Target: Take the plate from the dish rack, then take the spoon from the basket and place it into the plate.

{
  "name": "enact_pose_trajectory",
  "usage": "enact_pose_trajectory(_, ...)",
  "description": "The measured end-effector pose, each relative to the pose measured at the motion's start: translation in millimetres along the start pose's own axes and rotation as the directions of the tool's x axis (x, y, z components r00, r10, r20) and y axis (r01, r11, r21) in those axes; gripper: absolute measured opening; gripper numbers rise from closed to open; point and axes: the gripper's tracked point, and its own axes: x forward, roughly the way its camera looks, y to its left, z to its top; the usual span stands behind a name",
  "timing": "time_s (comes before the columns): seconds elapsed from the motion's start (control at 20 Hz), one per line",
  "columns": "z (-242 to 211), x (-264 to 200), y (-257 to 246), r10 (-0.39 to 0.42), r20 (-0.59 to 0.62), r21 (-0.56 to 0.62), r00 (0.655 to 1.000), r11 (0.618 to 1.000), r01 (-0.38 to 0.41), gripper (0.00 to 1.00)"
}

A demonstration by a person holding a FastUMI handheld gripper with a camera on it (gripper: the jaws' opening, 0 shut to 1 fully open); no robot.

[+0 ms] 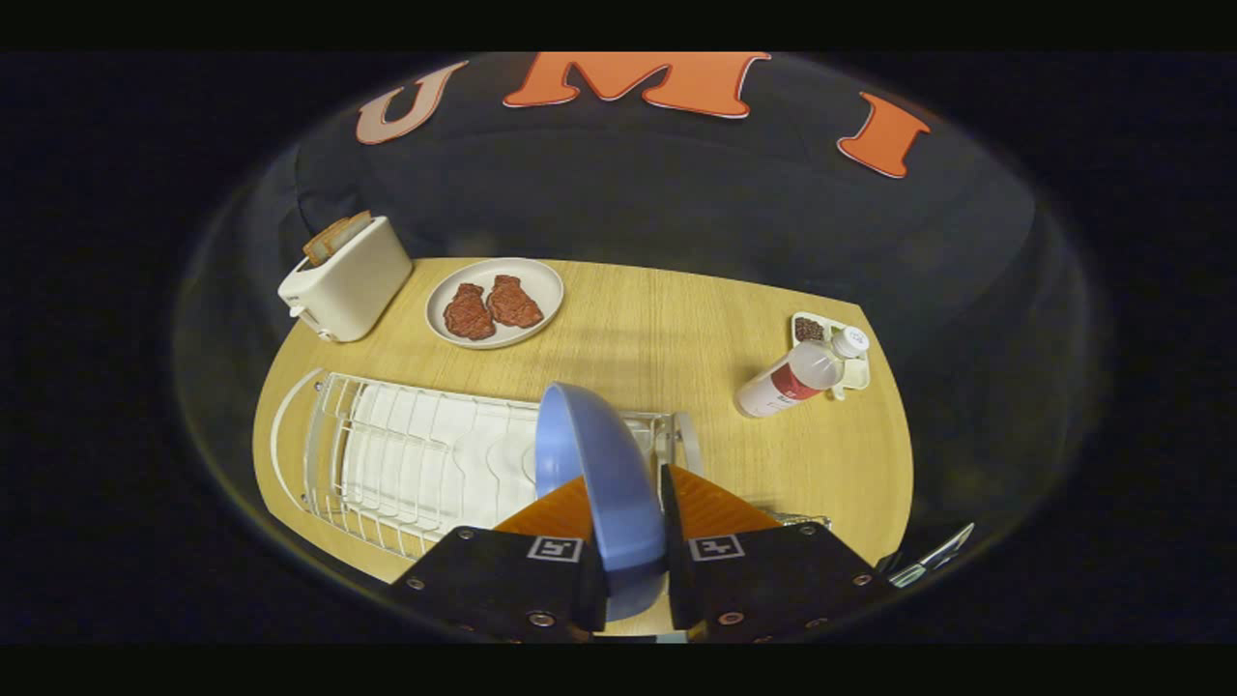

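1. My gripper (633, 503) has its fingers pinched on the blue plate (599, 474), one finger pressed on each face.
2. The plate is plain pale blue, smooth and round. It stands on edge between the fingers, and its curved rim rises beyond the fingertips.
3. I see the plate over the right end of the white wire dish rack (406, 464). I cannot tell whether it touches the rack.
4. The rack lies on the near left part of the wooden worktop (676, 329).
5. Far left on the worktop stands a cream toaster (346, 280) with bread in its slot.
6. Just right of the toaster sits a pale dish (541, 280) holding two reddish-brown pieces of food (491, 307).
7. On the right, a clear bottle (797, 377) with a red label and white cap lies tilted against a small white tray (855, 372).
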Motion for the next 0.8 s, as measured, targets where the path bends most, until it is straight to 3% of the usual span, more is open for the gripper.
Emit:
enact_pose_trajectory(0.25,13.1,-27.8,-11.0,-0.003,0.091,0.006,0.996,1.0,0.002,0.26)
enact_pose_trajectory(0.4,4.9,-50.5,-21.9,0.034,0.121,0.022,0.992,0.999,-0.037,0.26)
enact_pose_trajectory(0.8,-58.4,-110.6,-39.4,0.159,0.219,0.0,0.963,0.987,-0.163,0.26)
